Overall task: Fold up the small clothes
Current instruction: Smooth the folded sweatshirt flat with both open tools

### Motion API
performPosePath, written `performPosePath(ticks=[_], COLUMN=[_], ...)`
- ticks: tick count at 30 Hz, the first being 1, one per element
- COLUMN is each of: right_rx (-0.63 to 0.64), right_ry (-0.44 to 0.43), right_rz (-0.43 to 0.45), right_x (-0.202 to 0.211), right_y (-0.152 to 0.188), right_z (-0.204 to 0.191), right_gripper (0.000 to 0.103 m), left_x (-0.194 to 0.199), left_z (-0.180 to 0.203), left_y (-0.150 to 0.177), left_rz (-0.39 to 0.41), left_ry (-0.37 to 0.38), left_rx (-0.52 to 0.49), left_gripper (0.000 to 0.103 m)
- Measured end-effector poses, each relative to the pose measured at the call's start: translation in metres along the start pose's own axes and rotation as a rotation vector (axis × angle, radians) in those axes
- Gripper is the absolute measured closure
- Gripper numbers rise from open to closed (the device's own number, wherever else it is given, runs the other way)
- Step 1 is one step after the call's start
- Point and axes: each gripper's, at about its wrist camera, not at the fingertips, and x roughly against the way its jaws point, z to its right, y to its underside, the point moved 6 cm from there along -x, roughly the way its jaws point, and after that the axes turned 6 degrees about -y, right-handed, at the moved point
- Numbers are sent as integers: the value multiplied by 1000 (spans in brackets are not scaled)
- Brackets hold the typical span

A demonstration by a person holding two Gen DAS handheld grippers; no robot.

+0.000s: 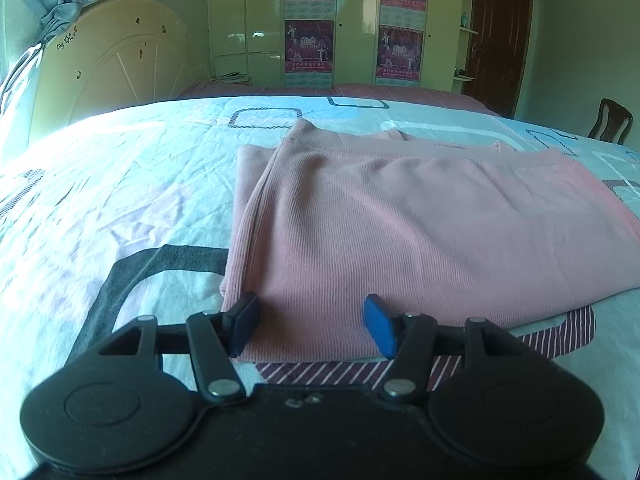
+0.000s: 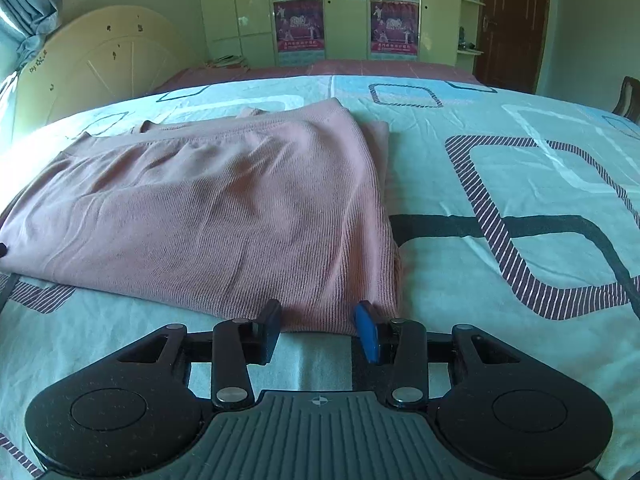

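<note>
In the left wrist view, the left gripper (image 1: pixel 311 326) sits low over the bed, its two fingers spread wide apart with nothing clamped between them; the near left corner of the pink garment (image 1: pixel 400 232) lies in the gap. The dark finger (image 1: pixel 244 322) rests at the garment's left edge and the blue finger (image 1: pixel 380 326) over its near hem. The garment lies folded in flat layers on the patterned bedsheet (image 1: pixel 100 200), a lower layer showing along its left side. Behind the bed stand a cream headboard (image 1: pixel 116 56), a wardrobe (image 1: pixel 356 20) with purple posters (image 1: pixel 309 46), a brown door (image 1: pixel 500 36) and a chair (image 1: pixel 610 120). In the right wrist view, the right gripper (image 2: pixel 318 330) is likewise open, fingers well apart and holding nothing, placed at the near right corner of the pink garment (image 2: pixel 224 208). Its blue finger (image 2: pixel 368 332) is just beside the garment's right edge, its dark finger (image 2: pixel 270 330) at the near hem. The garment lies left of centre on the bedsheet (image 2: pixel 520 184), with the headboard (image 2: pixel 100 60) and wardrobe (image 2: pixel 344 8) beyond.
</note>
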Motion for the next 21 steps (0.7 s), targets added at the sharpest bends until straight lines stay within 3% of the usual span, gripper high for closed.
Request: performPosePath(ticks=[9, 14, 17, 21], right_rx=[-26, -102, -149, -173], right_ry=[-24, -43, -63, -92], right_rz=[-6, 4, 30, 74], right_x=[4, 22, 35, 44], right_y=[1, 11, 18, 16], right_z=[5, 12, 16, 10], right_gripper=[62, 62, 62, 62], left_x=[4, 25, 42, 50], left_z=[0, -3, -7, -9], left_y=[2, 13, 30, 41], left_rz=[-19, -34, -45, -34], left_ry=[-5, -50, -9, 89], left_rx=[-8, 4, 103, 317], left_gripper=[44, 20, 26, 37])
